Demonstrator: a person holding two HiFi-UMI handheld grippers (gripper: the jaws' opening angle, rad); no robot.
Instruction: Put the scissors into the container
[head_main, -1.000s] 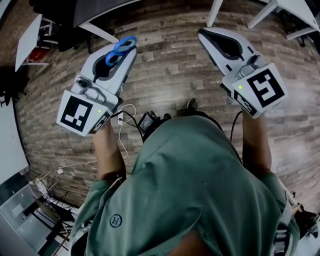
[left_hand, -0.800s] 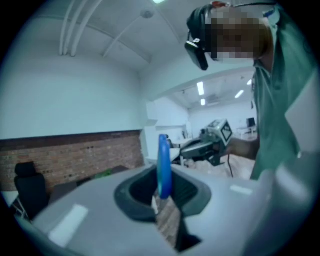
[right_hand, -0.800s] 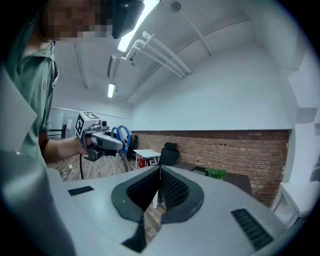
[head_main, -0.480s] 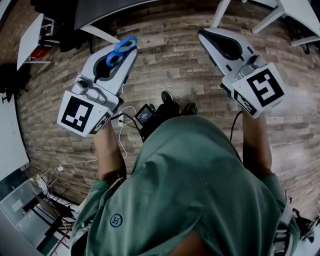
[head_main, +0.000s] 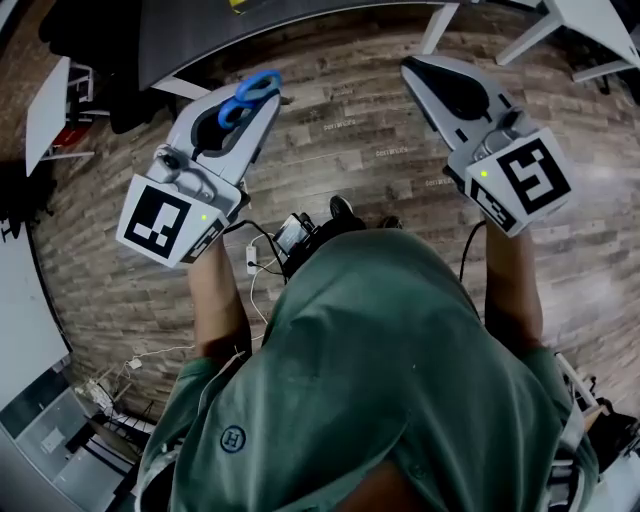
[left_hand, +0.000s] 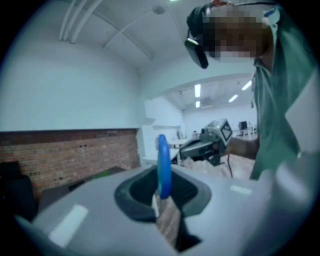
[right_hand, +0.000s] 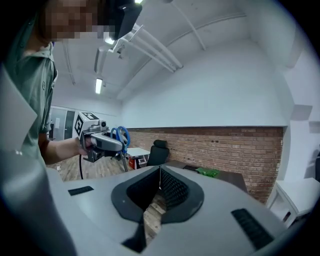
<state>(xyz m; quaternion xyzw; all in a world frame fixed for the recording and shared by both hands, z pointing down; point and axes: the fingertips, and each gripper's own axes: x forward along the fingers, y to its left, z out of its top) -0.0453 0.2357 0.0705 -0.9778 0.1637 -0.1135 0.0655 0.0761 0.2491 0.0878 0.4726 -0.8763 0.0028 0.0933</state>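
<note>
the left gripper (head_main: 258, 108) is raised over the wood floor (head_main: 340, 140), tips pointing away from the person, and its jaws are closed on the scissors (head_main: 247, 97). the blue handle loops stick up past the jaw tips, and the rest of the scissors sits down between the pads, out of sight. in the left gripper view the scissors (left_hand: 163, 165) show edge-on as one upright blue band, pinched between the two dark pads, with the floor showing through the narrow slit below. the right gripper (head_main: 412, 70) is held up at about the same height, well apart from the left one, tips also pointing away. in the right gripper view its jaws (right_hand: 160, 175) are together at the tips with nothing between them, only a thin wedge of floor visible lower down. that view also catches the left gripper (right_hand: 100, 142) off to one side with the blue loops (right_hand: 121, 135) standing above it, a brick wall (right_hand: 225, 145) behind, and a dark chair (right_hand: 159, 150) near it. each gripper carries its marker cube (head_main: 158, 222) near the hand. the person's green shirt (head_main: 380, 380) fills the lower part of the head view, and a dark tabletop (head_main: 200, 30) runs along the top edge.
</note>
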